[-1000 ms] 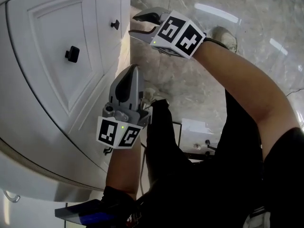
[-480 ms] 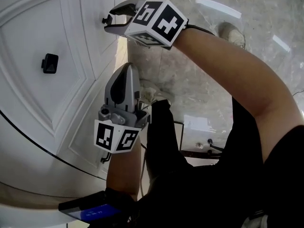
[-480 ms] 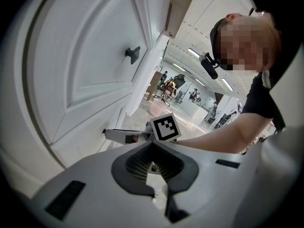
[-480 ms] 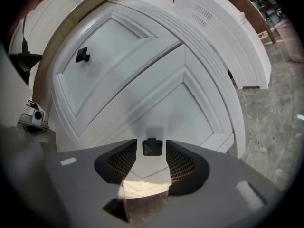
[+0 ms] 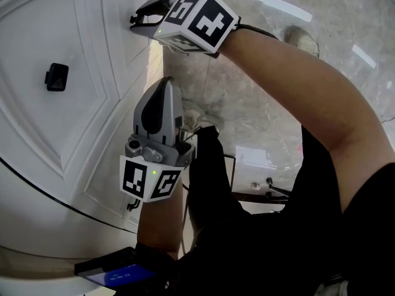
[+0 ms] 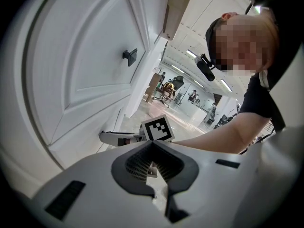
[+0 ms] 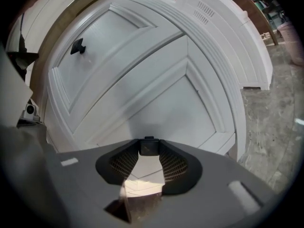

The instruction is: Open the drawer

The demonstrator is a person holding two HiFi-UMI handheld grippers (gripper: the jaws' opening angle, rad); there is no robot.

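Your right gripper [image 5: 138, 18], at eleven o'clock in the head view, had just been closing and pinched the black knob [image 7: 148, 146] of the white drawer [image 7: 156, 94]. Your left gripper [image 5: 164, 86] hung closed and empty at its six o'clock.

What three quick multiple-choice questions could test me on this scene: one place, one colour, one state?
1. Where are the right hand-held gripper's jaws? A on the floor B around a black knob C inside a basket
2. What colour is the cabinet? A white B red C green
3. How are the left hand-held gripper's jaws? A together, empty B wide apart C holding a cloth
Answers: B, the knob sits between jaws that have just been closing; A, its front is all white; A, its gripper view shows them meeting on nothing.
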